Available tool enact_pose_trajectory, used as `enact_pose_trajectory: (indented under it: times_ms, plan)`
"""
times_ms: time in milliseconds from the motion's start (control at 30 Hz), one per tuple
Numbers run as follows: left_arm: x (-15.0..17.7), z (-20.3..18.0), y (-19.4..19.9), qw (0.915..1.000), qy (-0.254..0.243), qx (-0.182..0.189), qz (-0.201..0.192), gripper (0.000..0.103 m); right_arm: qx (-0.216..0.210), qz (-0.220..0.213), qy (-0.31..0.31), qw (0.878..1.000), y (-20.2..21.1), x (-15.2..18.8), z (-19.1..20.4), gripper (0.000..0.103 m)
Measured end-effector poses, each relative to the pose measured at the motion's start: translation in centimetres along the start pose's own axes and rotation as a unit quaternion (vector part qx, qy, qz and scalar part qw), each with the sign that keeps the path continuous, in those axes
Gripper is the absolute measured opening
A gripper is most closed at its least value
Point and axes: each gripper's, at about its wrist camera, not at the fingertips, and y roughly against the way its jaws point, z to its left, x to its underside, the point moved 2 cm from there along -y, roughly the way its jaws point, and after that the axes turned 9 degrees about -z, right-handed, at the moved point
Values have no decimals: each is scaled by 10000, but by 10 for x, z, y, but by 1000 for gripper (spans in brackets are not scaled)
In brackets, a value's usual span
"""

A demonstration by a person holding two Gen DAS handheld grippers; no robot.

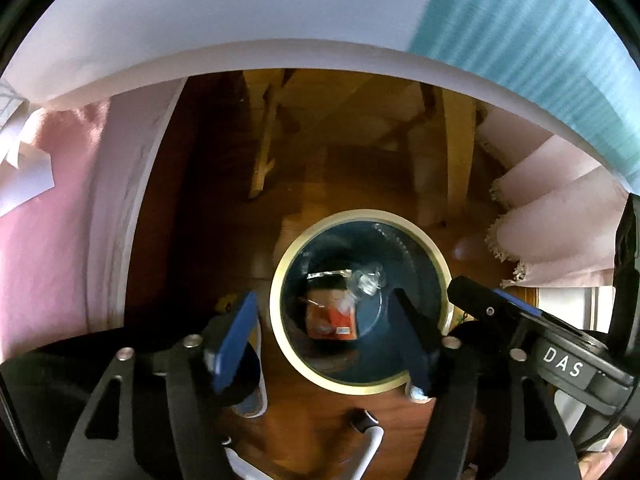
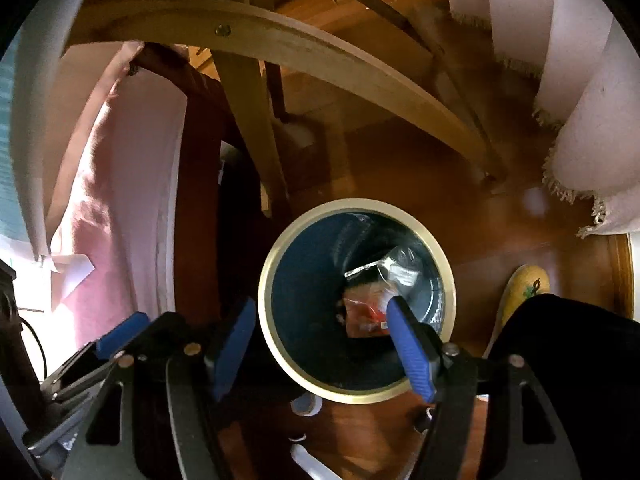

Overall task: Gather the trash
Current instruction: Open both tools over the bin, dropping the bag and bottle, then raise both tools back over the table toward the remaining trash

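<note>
The left gripper (image 1: 324,344) stands with its two blue-padded jaws spread wide and nothing between them; directly beyond the gap lies the mouth of the round dark-blue waste bin with a cream rim (image 1: 280,276). The right gripper (image 2: 320,344) is likewise spread, its jaws bare, and it too points steeply down into the same bin (image 2: 264,280). In the left wrist view the right gripper's black body juts in from the right edge, so the two tools hang close together over the opening.

The trash sits at the bottom of the bin: a crumpled orange-red snack wrapper (image 1: 330,318), a strip of silver foil (image 1: 326,275) and a wad of clear crinkled plastic (image 1: 366,280), the plastic lying against the far wall above the wrapper. From the right wrist the same wrapper (image 2: 362,314) and plastic (image 2: 402,268) show just beyond the right-hand jaw tip.

Around the bin is a polished brown wooden floor (image 1: 224,240), pale wooden chair legs (image 2: 256,128) behind it, a pink cloth (image 1: 44,216) to the left and fringed white drapery (image 2: 588,152) to the right.

By the look of it, this is the drop-off step, with both tools emptied over the bin. The next move would call for lifting clear of the rim and turning toward any litter left elsewhere, none of which is visible here.
</note>
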Motion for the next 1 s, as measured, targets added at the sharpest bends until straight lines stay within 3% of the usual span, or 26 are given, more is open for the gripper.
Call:
enact_pose_trajectory:
  times_ms: [500,667,1000]
  plan:
    - [-2,9,28,9984,34,-41,-570,71,228,-335,457,9981,12,3,15,69]
    - [-4,2,50,9972,-181,-67,-716,71,211,-512,648,9964,33,7,22,69]
    - [-10,-1,116,9929,-320,410,-1069,71,46,-941,1083,9896,95,17,46,69]
